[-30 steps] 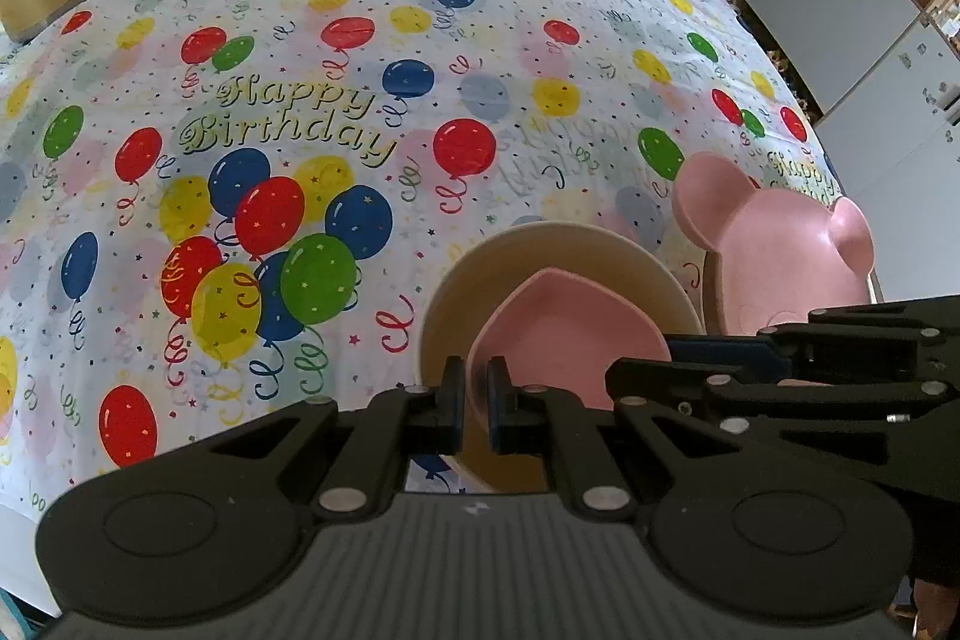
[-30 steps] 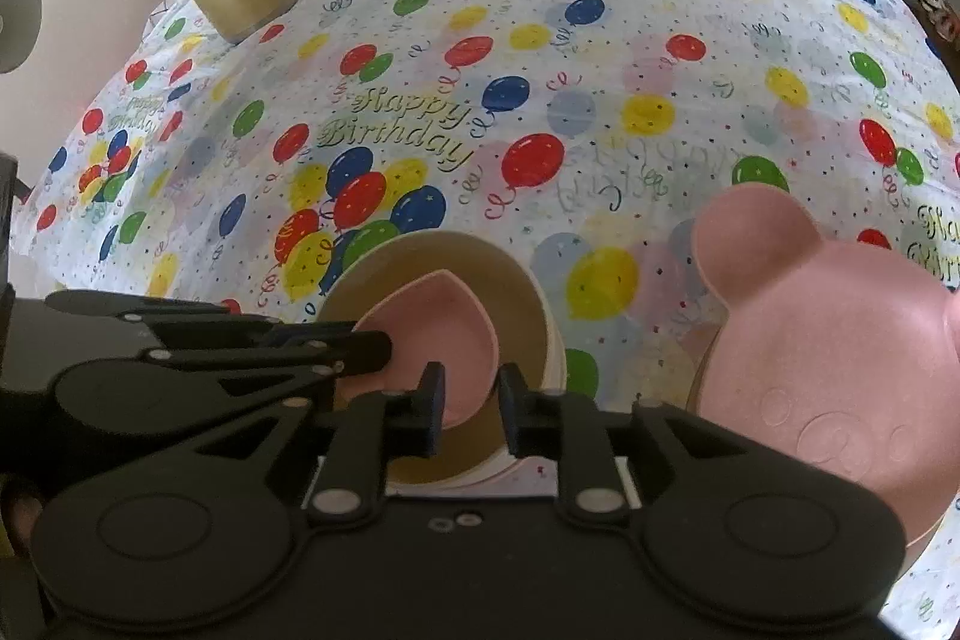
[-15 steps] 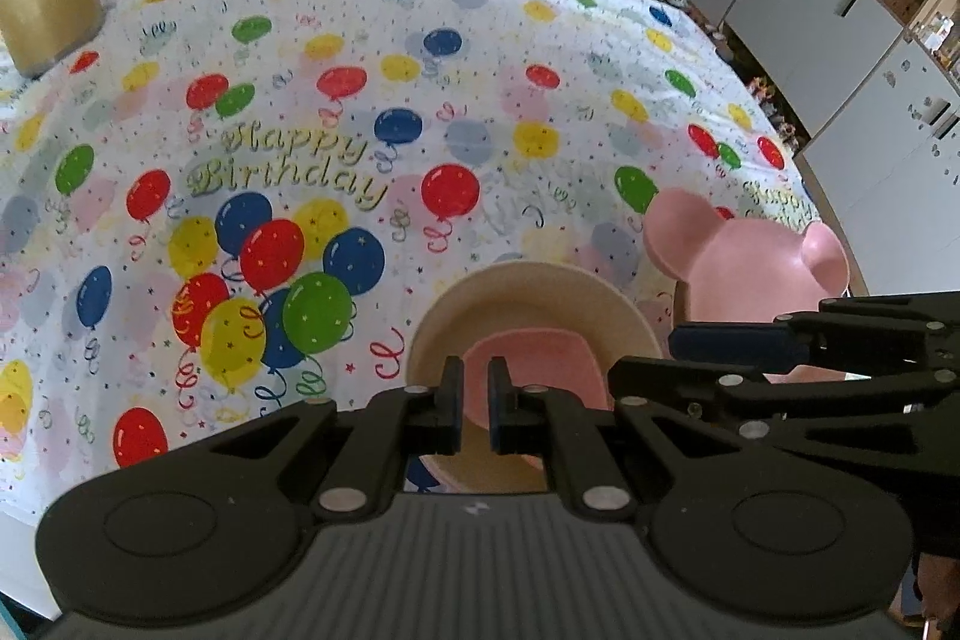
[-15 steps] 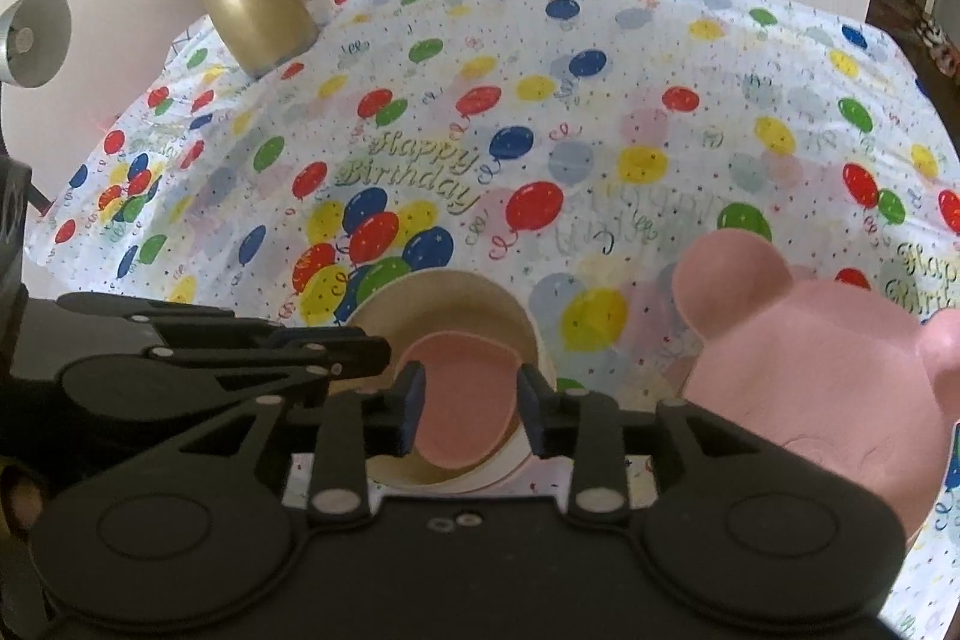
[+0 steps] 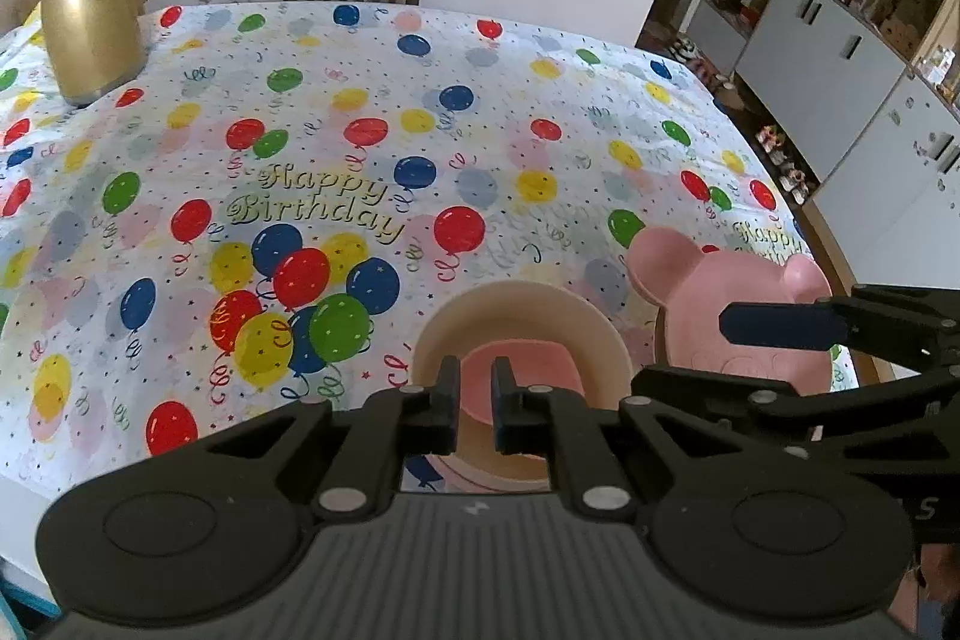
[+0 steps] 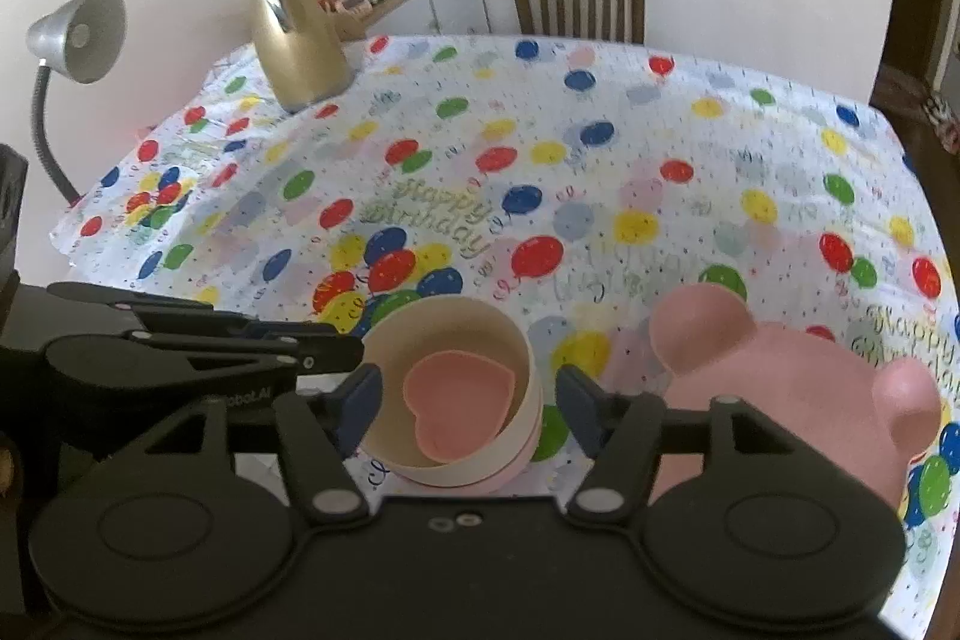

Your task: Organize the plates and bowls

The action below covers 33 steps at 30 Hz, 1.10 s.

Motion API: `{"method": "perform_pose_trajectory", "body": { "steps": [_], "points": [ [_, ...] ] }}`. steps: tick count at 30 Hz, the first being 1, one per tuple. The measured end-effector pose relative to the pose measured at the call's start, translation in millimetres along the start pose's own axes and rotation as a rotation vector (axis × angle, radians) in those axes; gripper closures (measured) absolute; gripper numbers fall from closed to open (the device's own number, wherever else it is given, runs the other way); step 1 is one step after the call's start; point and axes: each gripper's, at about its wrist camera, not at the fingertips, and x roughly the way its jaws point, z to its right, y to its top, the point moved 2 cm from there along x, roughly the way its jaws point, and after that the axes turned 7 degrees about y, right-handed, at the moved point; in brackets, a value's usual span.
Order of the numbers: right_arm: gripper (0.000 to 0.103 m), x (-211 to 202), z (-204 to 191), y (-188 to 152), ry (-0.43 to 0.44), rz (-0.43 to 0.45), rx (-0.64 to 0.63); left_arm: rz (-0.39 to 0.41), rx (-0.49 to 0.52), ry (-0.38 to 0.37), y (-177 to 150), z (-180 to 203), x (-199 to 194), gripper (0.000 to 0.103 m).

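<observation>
While the left gripper (image 5: 475,403) is hovering nearly shut and empty, the pink heart bowl (image 5: 519,370) is sitting in the cream bowl (image 5: 521,307) just beyond it. Over on the right view, the right gripper (image 6: 465,409) is opening around the stacked bowls (image 6: 450,394) without touching, the bear plate (image 6: 774,388) lying beside.

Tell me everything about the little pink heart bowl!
The heart bowl is small, pink and heart-shaped, with a smooth matte look like plastic, though the material is uncertain. It sits upright and empty inside a bigger cream bowl, which rests in a pink dish on the balloon tablecloth. Its point faces the near side. Nothing grips it: the right gripper is opening with its fingers outside the cream bowl, and the left gripper, shut, holds nothing.
</observation>
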Motion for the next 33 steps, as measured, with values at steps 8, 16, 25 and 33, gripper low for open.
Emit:
{"method": "perform_pose_trajectory", "body": {
  "steps": [8,16,25,33],
  "points": [
    [0.021,-10.2,-2.8,-3.5,-0.016,0.038,-0.012,0.012,-0.016,-0.004,-1.8,-7.7,-5.3,0.066],
    [0.003,-2.1,13.4,-1.1,-0.053,0.083,0.130,0.019,-0.017,-0.038,9.9,-28.7,4.6,0.028],
    [0.015,46.1,45.1,-23.3,-0.124,-0.055,0.493,-0.127,-0.041,-0.080,5.8,-48.4,49.8,0.028],
    [0.034,58.4,41.8,-26.0,-0.165,-0.094,0.524,-0.225,0.031,-0.100,-1.0,-50.7,75.8,0.028]
  ]
}}
